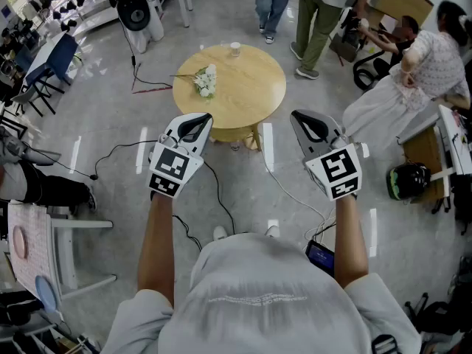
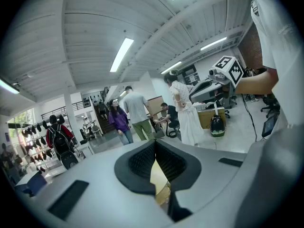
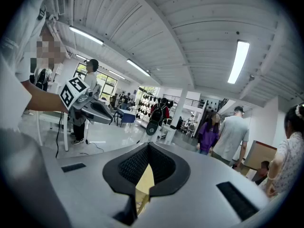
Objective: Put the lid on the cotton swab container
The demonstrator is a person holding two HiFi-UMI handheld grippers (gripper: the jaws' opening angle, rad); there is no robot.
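Beyond my reach, on the round table (image 1: 254, 94), sits a small white container (image 1: 234, 49) (the swab pot, I judge; no lid discernible). Clenched and empty: left gripper (image 1: 195, 126), right gripper (image 1: 310, 127). I'd step closer, then open 1. Only the head view shows the table; the 2 gripper views show bystanders (image 2: 135, 110).

The head view looks steeply down from above the person onto the left gripper (image 1: 198, 118) and right gripper (image 1: 301, 116), with the round worktop (image 1: 251, 87) just beyond. Each gripper view sits close behind its own jaws, facing almost level toward the worktop. Both catch the people (image 2: 135, 110) standing beyond it.
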